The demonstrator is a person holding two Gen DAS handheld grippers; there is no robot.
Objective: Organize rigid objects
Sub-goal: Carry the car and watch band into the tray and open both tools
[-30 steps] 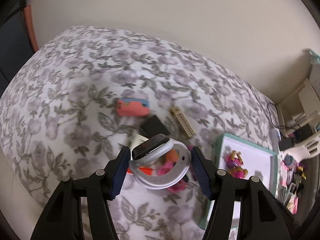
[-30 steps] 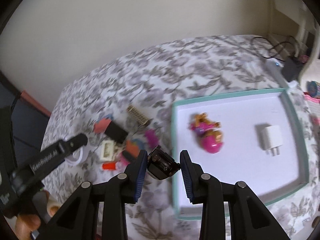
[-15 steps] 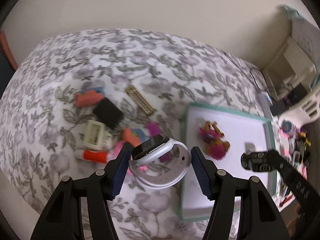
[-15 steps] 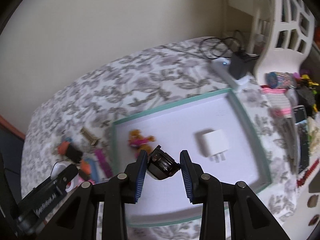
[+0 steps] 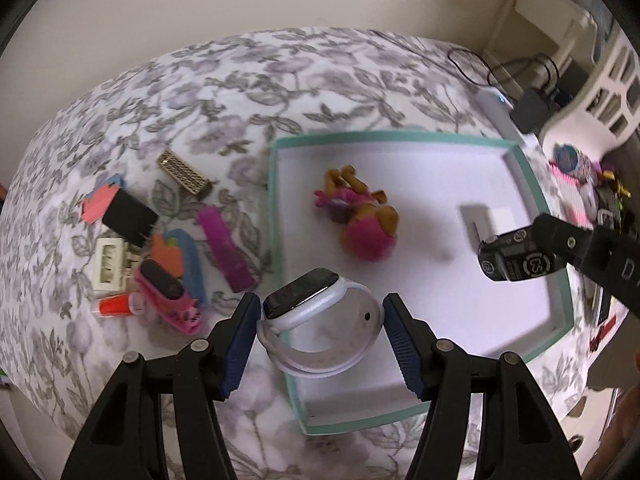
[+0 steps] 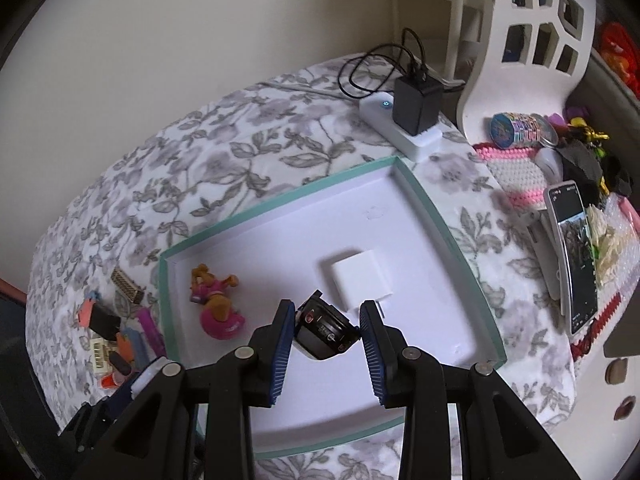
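L gripper [image 5: 320, 330] clamps watch [image 5: 316, 324] btwn both pads, above tray [image 5: 554, 280] near edge; R gripper [image 6: 326, 330] narrow, pinching small black lens [image 6: 324, 330] over tray, beside charger [image 6: 360, 280].

My right gripper [image 6: 327, 330] clamps a small black lens [image 6: 325, 330] above the green-rimmed tray [image 6: 440, 224], near a white charger [image 6: 360, 280] and pink toy [image 6: 218, 304].

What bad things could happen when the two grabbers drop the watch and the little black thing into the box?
The left gripper holds the white watch over the tray's near rim; released here, it might catch the edge and tip out. The right gripper holds the small black lens close to the white charger; dropped, it could knock it or roll.
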